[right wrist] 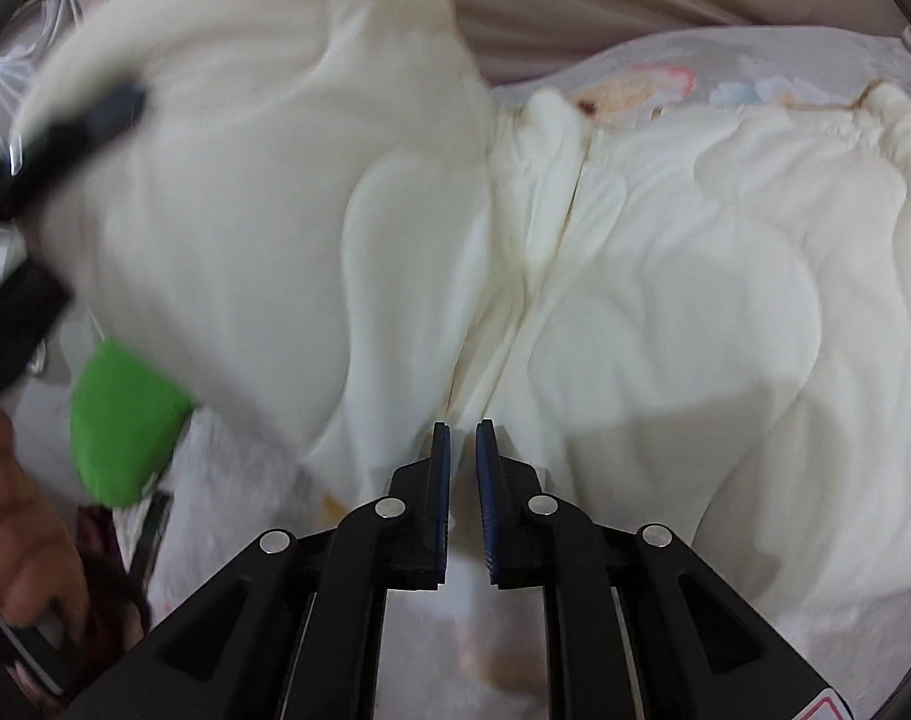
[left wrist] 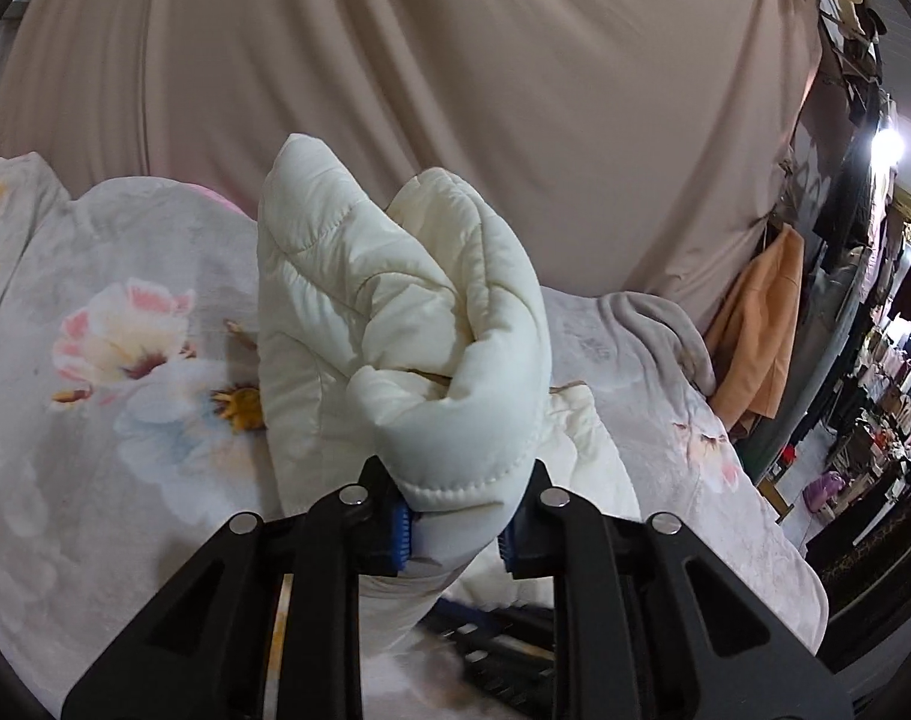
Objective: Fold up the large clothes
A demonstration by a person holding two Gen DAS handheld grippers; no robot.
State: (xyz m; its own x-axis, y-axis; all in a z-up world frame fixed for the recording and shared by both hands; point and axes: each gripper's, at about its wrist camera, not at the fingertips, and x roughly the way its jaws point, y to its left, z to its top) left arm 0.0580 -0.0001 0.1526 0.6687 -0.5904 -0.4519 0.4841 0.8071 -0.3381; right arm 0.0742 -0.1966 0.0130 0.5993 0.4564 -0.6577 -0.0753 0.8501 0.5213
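Left wrist view: left gripper (left wrist: 455, 525) clenches a bunched fold of the cream quilted jacket (left wrist: 395, 312), raised toward 12 o'clock above the floral bedspread (left wrist: 113, 330), while the right gripper (right wrist: 463, 501), nearly closed and apparently empty, hovers over the jacket's zipper line running toward 12 o'clock.

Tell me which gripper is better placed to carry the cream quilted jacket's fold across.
Left. The left gripper has its jaws shut on a bunched edge of the cream quilted jacket, lifted clear. The right gripper holds nothing, jaws nearly shut above the fabric.
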